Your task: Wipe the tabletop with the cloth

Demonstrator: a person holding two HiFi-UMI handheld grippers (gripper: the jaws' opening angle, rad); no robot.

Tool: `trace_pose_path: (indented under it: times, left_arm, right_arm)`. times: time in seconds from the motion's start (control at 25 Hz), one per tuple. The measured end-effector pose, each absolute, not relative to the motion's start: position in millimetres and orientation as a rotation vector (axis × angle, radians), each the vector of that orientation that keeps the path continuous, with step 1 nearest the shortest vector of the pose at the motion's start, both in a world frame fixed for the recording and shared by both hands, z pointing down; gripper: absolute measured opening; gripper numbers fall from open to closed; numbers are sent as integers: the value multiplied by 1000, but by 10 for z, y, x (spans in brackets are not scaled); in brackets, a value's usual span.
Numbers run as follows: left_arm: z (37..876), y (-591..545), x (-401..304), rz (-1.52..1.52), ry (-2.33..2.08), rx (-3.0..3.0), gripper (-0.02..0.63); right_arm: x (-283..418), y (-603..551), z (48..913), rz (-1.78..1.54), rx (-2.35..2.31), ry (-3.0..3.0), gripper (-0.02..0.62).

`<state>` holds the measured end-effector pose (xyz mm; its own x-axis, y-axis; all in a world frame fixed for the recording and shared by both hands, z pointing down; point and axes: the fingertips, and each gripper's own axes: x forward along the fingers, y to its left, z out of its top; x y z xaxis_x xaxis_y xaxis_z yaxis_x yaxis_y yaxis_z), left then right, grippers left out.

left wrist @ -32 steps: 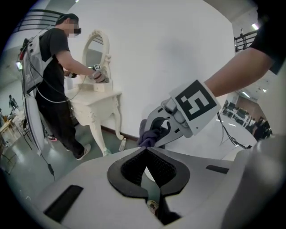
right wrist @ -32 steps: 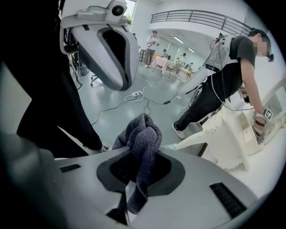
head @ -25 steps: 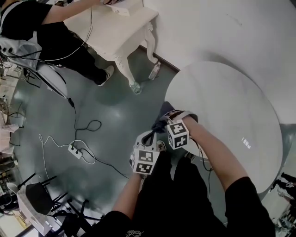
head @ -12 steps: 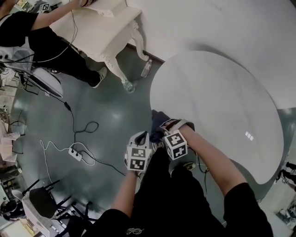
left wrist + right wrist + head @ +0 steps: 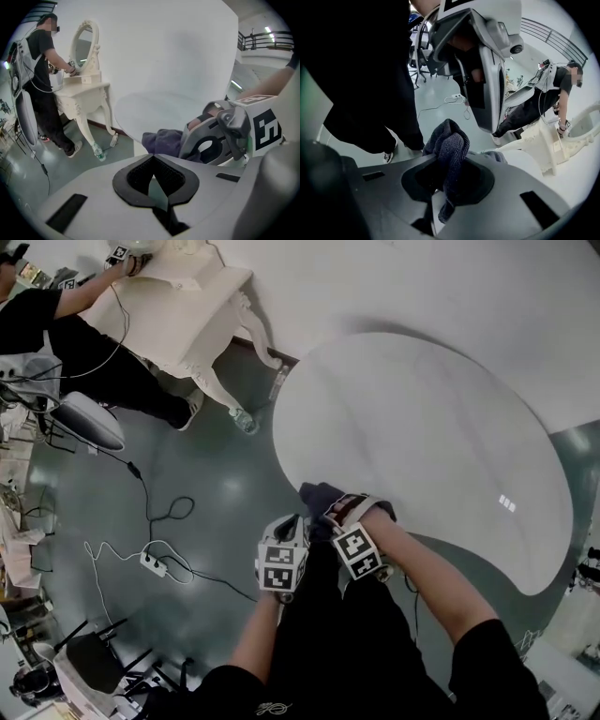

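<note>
A dark blue cloth [image 5: 317,495] hangs bunched at the near-left rim of the round white table [image 5: 422,427]. My right gripper [image 5: 330,508] is shut on the cloth [image 5: 449,150], which bulges up between its jaws and trails below them. Just to its left, off the table and over the floor, my left gripper [image 5: 298,527] is shut with nothing in it. From the left gripper view I look past its jaws [image 5: 154,180] at the cloth [image 5: 161,139] and the right gripper's body [image 5: 220,140] in front of the table [image 5: 154,108].
A white dressing table with a mirror [image 5: 192,292] stands at the far left, and a person [image 5: 56,310] works at it. Two plastic bottles [image 5: 241,420] lie on the green floor by its legs. A power strip with cables [image 5: 153,561] and a chair [image 5: 84,423] are at the left.
My head view has swung, so the table sits further up and left. Both grippers stay together at its near-left rim, and the left one has drawn closer to the cloth.
</note>
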<state>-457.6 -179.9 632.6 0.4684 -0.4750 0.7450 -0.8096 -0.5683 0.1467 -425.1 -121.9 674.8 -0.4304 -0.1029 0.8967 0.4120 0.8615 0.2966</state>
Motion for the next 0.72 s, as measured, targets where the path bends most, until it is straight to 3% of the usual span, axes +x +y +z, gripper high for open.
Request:
trace_pose_path:
  times: [0.72]
  left_arm:
    - [6082,-1189,-3574,981,-828,2385,8]
  right_arm:
    - [-3042,-584,6781,-332,-27,-1876,44]
